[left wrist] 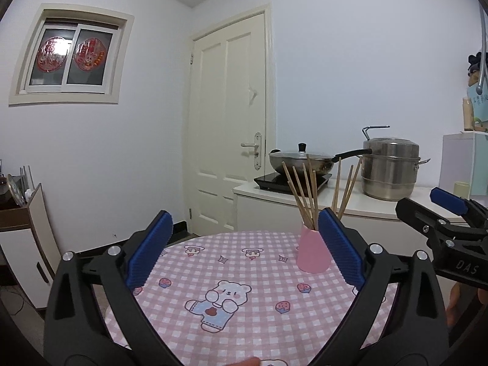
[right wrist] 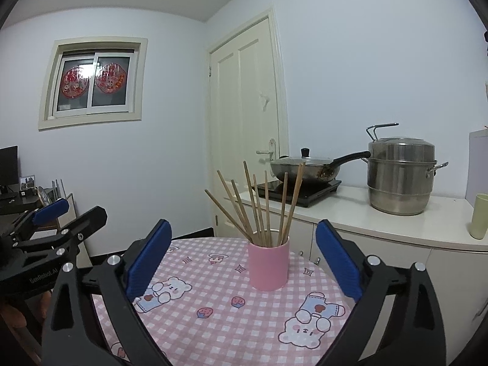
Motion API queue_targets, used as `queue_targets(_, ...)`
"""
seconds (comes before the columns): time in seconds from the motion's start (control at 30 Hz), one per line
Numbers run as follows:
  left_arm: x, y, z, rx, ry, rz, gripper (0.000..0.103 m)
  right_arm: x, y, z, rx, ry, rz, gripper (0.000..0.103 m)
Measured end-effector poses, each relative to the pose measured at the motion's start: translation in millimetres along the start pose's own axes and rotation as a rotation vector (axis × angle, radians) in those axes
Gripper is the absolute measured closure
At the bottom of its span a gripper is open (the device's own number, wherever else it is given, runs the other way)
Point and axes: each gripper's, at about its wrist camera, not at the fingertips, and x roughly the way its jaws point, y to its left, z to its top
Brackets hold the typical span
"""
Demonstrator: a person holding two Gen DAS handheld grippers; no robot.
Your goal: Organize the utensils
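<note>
A pink cup (right wrist: 268, 267) stands upright on the round table with a pink checked cloth (right wrist: 213, 320). Several wooden chopsticks (right wrist: 259, 210) stand in it, fanned out. The cup also shows in the left wrist view (left wrist: 312, 256), partly hidden by my left gripper's right finger, with the chopsticks (left wrist: 305, 195) above it. My left gripper (left wrist: 244, 250) is open and empty above the table, left of the cup. My right gripper (right wrist: 244, 259) is open and empty, the cup between its fingers but farther off. Each gripper shows in the other's view, the right one (left wrist: 445, 213) and the left one (right wrist: 58, 216).
Behind the table a white counter (right wrist: 350, 210) carries an induction hob with a lidded wok (right wrist: 305, 167), a steel steamer pot (right wrist: 399, 177) and a pale green cup (right wrist: 479, 219). A cream door (right wrist: 247, 128) is behind. A low cabinet (left wrist: 27, 238) stands at the left.
</note>
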Motion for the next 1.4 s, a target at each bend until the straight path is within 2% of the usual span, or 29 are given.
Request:
queue_targets(0.13, -5.7, 3.6, 0.4, -0.005, -0.007, 0.035, 0.007, -5.3, 4.7, 0.8, -0.013, -0.008, -0.002, 0.008)
queue_targets(0.37, -14.4, 11.6, -1.0, -0.033, -0.01, 0.027, 0.007, -9.9, 14.1, 0.8, -0.038, -0.013, 0.0, 0.008)
queue_targets(0.73, -29.1, 12.8, 1.5, -0.009, -0.059, 0.094, 0.007, -12.4, 19.7, -0.2, -0.043, -0.015, 0.015, 0.008)
queue_targets(1.4, -37.9, 9.8, 1.4, 0.0, -0.077, 0.086, 0.007, -17.9, 25.9, -1.3, -0.053, -0.019, 0.013, 0.008)
